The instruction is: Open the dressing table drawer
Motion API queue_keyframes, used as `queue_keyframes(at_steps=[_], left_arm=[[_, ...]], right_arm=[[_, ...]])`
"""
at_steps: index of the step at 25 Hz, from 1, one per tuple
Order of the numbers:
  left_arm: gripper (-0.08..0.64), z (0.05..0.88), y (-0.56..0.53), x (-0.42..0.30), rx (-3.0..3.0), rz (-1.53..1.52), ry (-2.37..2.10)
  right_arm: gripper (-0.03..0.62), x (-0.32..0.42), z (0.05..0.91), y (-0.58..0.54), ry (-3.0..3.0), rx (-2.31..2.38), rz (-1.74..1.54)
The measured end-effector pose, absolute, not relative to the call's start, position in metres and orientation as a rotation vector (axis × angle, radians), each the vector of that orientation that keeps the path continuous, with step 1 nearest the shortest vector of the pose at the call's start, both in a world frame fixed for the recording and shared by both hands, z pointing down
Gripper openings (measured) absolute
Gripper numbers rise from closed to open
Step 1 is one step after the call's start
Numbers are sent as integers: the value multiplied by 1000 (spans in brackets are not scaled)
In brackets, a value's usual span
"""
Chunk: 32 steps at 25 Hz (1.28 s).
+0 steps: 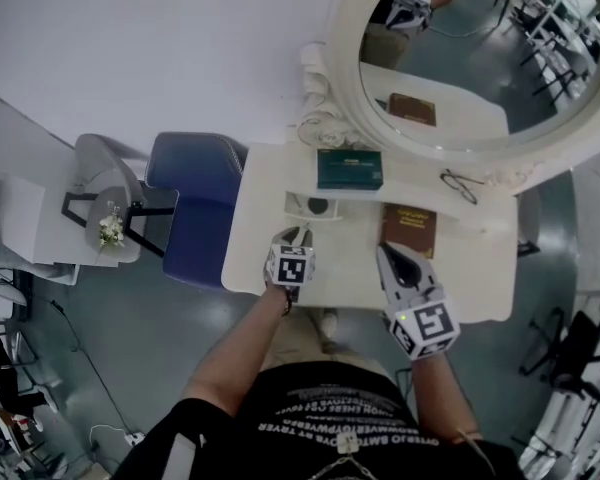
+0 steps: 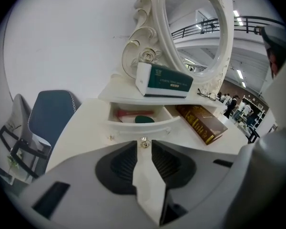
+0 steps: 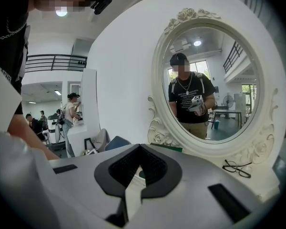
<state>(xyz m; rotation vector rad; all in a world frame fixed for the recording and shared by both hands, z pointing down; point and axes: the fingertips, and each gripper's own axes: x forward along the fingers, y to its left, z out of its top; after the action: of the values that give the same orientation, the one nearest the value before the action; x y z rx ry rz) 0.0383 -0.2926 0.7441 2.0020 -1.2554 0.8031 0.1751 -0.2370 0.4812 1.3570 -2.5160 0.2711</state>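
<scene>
The left claw stands with its jaws apart, and the small metal knob of the drawer sits right at their tips. There looks to be slack on either side, so it reads as released rather than clenched. The drawer is pulled out from under the raised shelf of the tabletop, far enough to show a red thing and a dark green thing lying inside. A green box rests on the shelf just above the drawer, a brown book lies to the right of the drawer, and the oval mirror rises behind the drawer. The right claw hangs over the tabletop to the right of the drawer, jaws drawn together at the tips with nothing between them. Judging by the open drawer, the pull is done and letting go is the step in hand. The next move calls for backing the left claw straight off the knob without nudging the drawer front inward.
</scene>
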Motion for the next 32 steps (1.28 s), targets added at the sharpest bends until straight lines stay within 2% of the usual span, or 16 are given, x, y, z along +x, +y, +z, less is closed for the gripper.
queue_keyframes(at_steps=[5, 32], left_arm=[[5, 718, -289, 25, 2050, 730, -1329], [3, 494, -235, -11, 2375, 327, -1556]], right_arm=[[2, 175, 482, -231, -2507, 1359, 283], [2, 169, 482, -189, -2513, 1326, 258]])
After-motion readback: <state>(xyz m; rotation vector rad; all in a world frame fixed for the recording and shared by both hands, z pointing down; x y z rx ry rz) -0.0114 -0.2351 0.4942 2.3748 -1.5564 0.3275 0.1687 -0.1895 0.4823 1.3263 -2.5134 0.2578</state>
